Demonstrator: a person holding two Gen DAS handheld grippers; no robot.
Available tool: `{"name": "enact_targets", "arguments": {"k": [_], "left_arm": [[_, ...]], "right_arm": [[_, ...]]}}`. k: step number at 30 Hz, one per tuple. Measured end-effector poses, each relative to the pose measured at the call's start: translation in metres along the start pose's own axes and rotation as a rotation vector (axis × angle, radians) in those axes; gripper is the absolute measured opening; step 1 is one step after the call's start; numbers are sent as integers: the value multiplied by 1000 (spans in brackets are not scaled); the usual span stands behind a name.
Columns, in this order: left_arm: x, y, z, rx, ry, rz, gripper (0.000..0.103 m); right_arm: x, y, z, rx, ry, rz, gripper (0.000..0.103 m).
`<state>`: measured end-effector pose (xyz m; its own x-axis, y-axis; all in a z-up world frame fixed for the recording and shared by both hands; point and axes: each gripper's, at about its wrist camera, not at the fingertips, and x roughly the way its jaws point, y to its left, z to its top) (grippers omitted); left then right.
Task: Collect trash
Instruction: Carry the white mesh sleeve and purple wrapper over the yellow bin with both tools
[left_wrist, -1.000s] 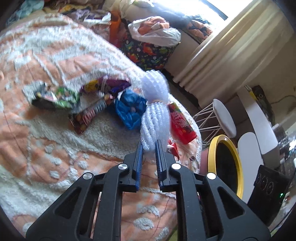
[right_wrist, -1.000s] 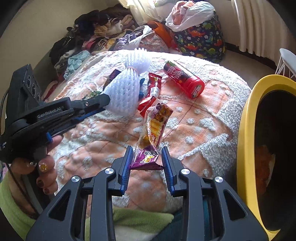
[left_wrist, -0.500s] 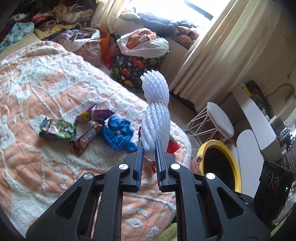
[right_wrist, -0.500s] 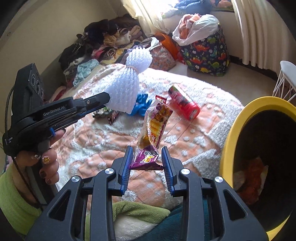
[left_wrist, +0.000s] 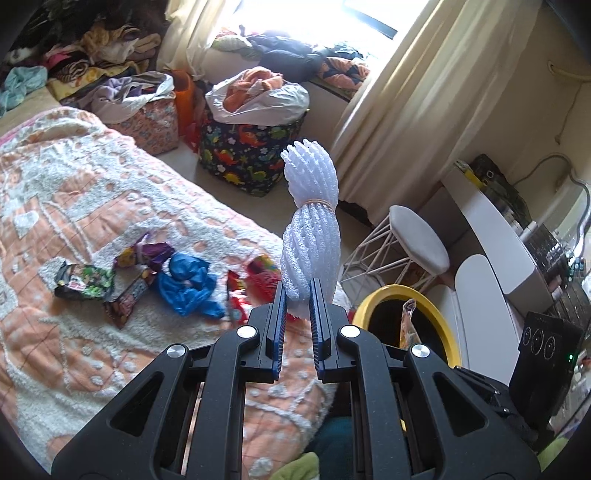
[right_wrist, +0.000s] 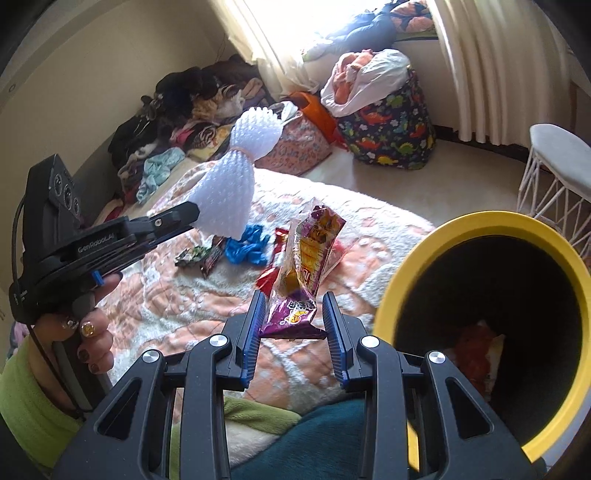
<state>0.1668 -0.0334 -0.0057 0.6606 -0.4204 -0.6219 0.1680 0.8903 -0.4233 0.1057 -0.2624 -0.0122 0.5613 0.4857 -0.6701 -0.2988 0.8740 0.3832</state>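
Note:
My left gripper (left_wrist: 297, 295) is shut on a white foam fruit net (left_wrist: 310, 229) tied with a rubber band, held upright above the bed; the net also shows in the right wrist view (right_wrist: 231, 188). My right gripper (right_wrist: 293, 314) is shut on a purple and yellow snack wrapper (right_wrist: 306, 266), held in the air just left of the yellow trash bin (right_wrist: 480, 225). The bin (left_wrist: 439, 314) holds some trash. On the bedspread lie a blue plastic bag (left_wrist: 188, 284), a green wrapper (left_wrist: 85, 282), a brown wrapper (left_wrist: 127, 299) and red wrappers (left_wrist: 262, 273).
The orange and white bedspread (left_wrist: 74, 206) fills the left. A white wire stool (left_wrist: 413, 243) stands behind the bin. A dinosaur-print laundry basket (left_wrist: 251, 147) and piles of clothes (left_wrist: 110, 81) sit by the curtained window. A white desk (left_wrist: 495, 236) is at right.
Both grippers have risen and drawn back from the bed with their loads. The right gripper with the snack wrapper has come closer to the yellow bin's mouth.

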Motion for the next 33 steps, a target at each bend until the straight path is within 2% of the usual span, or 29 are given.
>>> {"name": "enact_targets", "arguments": {"k": [10,33], "left_arm": [[7,-28,-10,48,0,-43,8],[33,-96,-45,196,78,-108,8]], "right_arm": [[-28,-34,-6,47,-60,-58,31],[-73,-97,-4,131,-179,-202,31]]}}
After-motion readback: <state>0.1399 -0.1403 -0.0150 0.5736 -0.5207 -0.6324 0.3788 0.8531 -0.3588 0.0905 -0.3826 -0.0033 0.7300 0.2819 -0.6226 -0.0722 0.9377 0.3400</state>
